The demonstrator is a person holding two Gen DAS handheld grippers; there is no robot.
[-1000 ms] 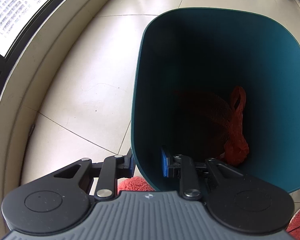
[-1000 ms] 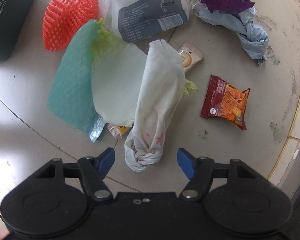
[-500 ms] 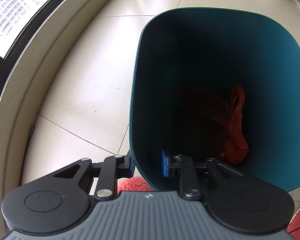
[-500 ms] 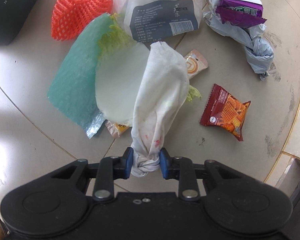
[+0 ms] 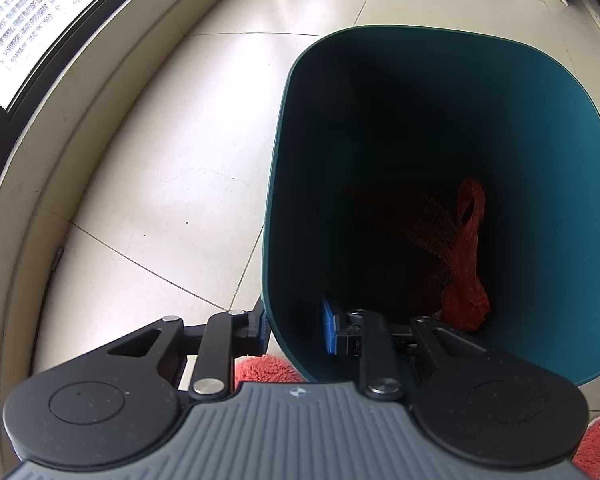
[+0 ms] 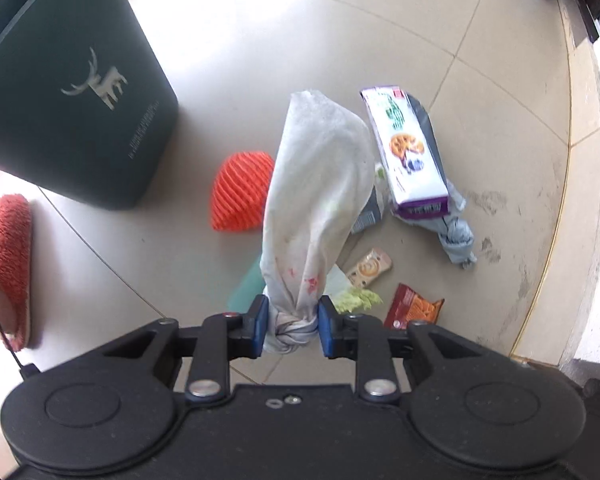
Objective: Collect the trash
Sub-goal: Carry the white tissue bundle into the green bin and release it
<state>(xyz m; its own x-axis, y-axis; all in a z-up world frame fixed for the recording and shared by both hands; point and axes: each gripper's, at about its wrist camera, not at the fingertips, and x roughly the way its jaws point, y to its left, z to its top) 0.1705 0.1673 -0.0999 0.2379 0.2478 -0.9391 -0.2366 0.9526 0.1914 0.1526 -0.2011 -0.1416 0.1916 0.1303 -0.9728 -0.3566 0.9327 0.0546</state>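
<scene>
My left gripper (image 5: 296, 328) is shut on the near rim of the teal trash bin (image 5: 420, 120), one finger outside the wall and one inside. An orange-red plastic bag (image 5: 466, 272) and red netting (image 5: 412, 216) lie at the bin's bottom. My right gripper (image 6: 292, 326) is shut on the knot of a white trash bag (image 6: 316, 184), which hangs above the floor. Below it lie an orange foam net (image 6: 240, 192), a purple-edged biscuit pack (image 6: 408, 156), a grey knotted bag (image 6: 456, 240), a beige wrapper (image 6: 370, 268), a red snack packet (image 6: 414, 308) and a green leaf (image 6: 358, 298).
The bin (image 6: 60, 100) stands at the upper left of the right wrist view, left of the trash pile. A red fluffy slipper (image 6: 8, 256) is on the floor at the left edge. A window ledge (image 5: 40, 160) curves along the left, and a raised floor edge (image 6: 560, 220) runs along the right.
My right gripper closed on the white bag's knot and rose with it, lifting the bag off the pile; the bin and slipper came into its view. The left gripper stayed still.
</scene>
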